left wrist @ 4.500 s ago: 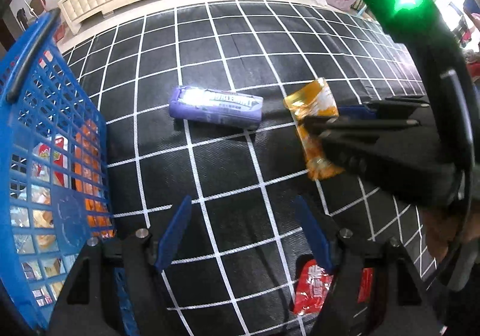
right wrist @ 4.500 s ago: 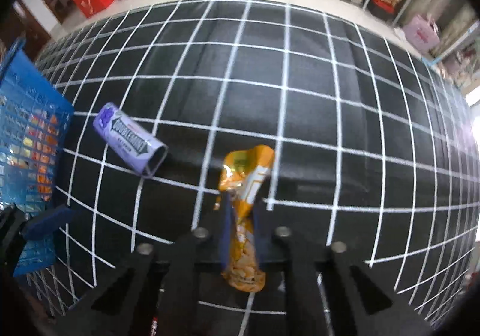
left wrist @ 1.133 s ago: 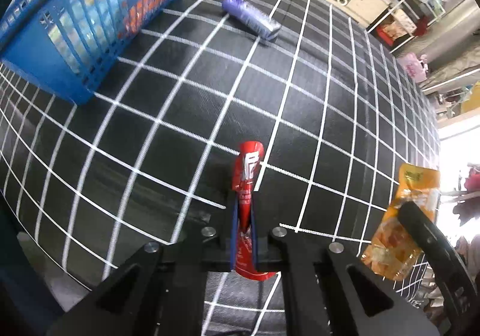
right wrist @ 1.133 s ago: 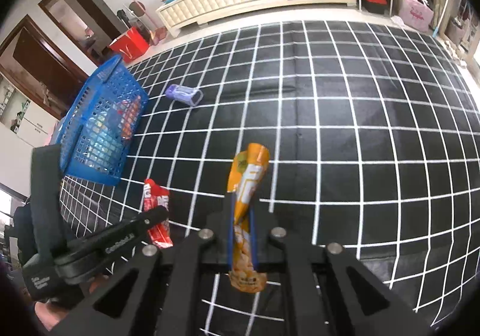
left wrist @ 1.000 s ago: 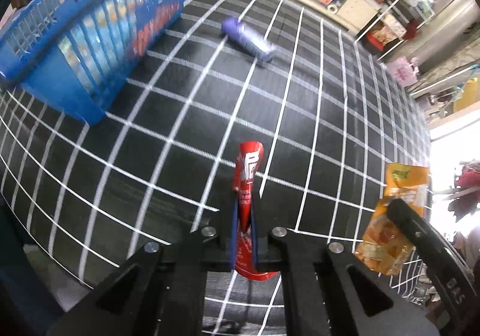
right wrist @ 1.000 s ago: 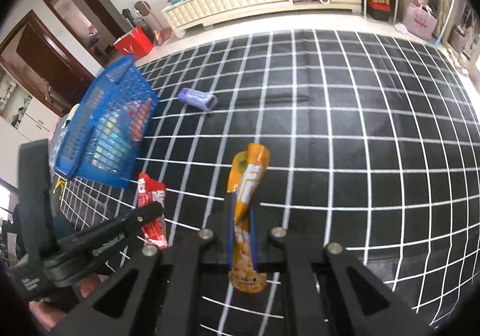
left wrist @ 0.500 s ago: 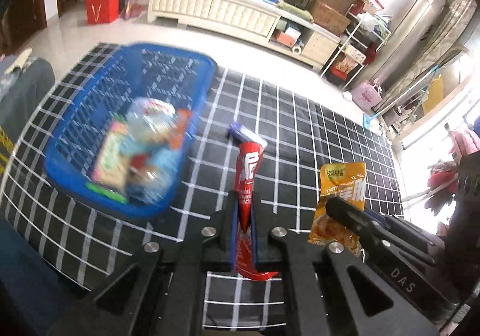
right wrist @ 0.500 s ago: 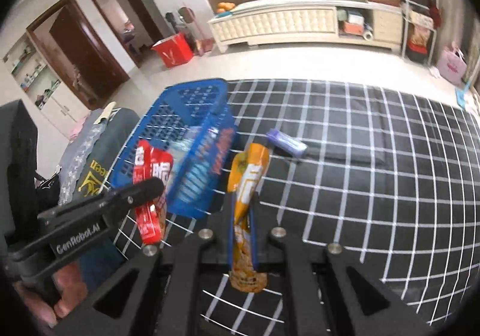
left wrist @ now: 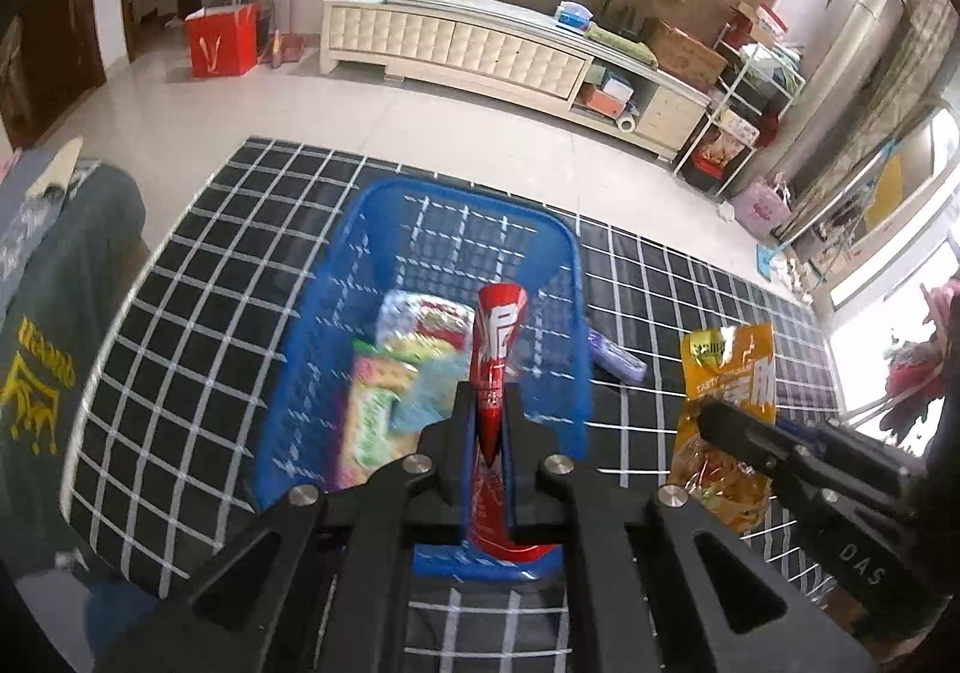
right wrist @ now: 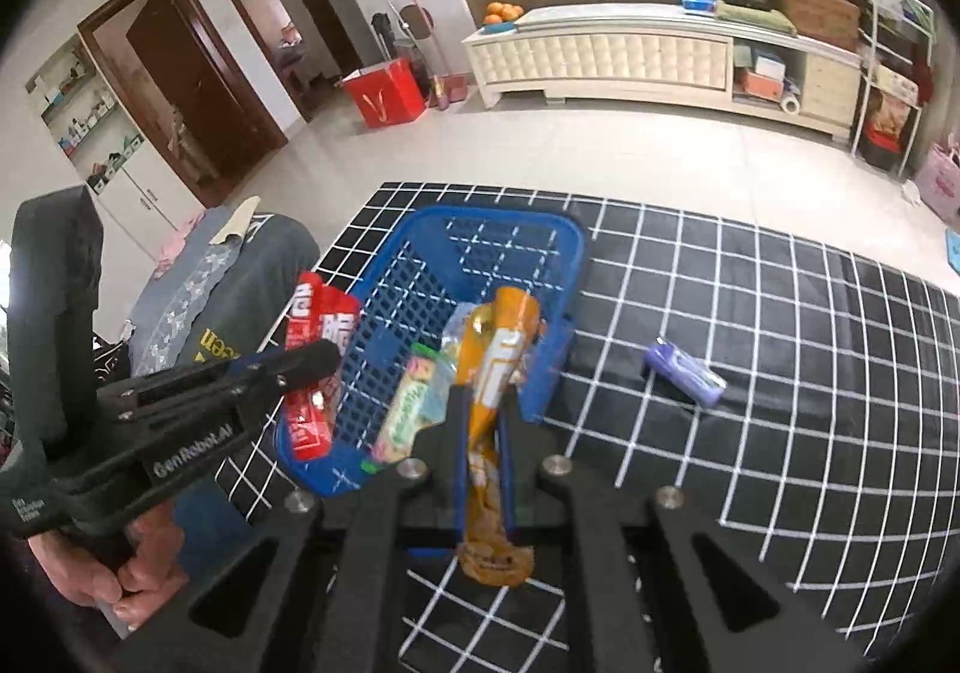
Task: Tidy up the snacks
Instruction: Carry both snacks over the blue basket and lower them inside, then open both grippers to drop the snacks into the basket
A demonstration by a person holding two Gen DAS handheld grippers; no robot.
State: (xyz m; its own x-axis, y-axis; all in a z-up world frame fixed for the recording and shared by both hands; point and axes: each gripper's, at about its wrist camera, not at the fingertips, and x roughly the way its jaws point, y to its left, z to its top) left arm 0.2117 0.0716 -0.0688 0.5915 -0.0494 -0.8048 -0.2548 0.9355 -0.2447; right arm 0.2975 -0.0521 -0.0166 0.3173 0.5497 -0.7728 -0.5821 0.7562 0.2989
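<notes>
I see a black mat (right wrist: 750,313) with white squares lying on the pale floor (right wrist: 600,150). A blue basket (right wrist: 564,253) sits on the mat. A small purple pack (right wrist: 684,373) lies on the mat too, just right of the basket, not touching it

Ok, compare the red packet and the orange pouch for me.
The red packet is slim and glossy with white lettering; the orange pouch is wider, with snack pieces showing at its lower end. The red packet sits in the left claw, the orange pouch in the right claw. Both are clamped upright near the blue basket.
</notes>
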